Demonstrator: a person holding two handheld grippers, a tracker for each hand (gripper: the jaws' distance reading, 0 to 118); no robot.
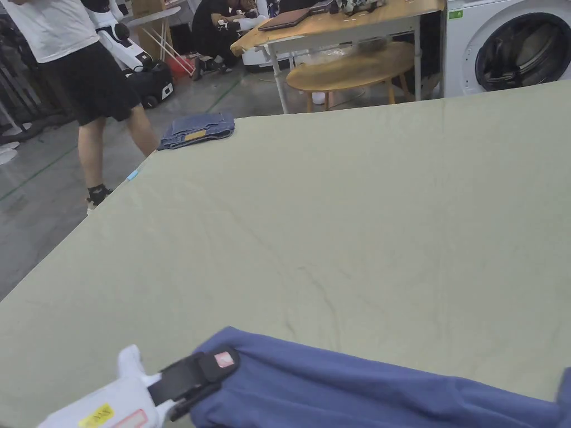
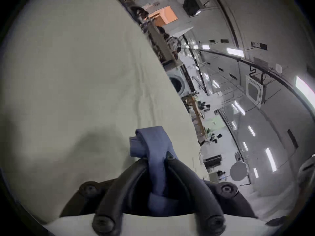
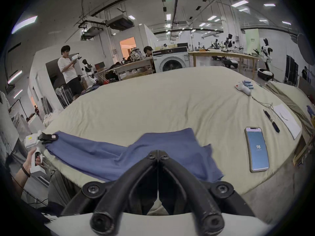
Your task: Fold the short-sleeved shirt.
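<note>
Though bunched, shirt (image 2: 154, 147) in left gripper (image 2: 157, 159)

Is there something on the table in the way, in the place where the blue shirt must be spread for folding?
Nothing visible blocks it. The table ahead of the shirt is bare cloth. The jeans lie at its far left corner, the phone and pen off to the right.
</note>
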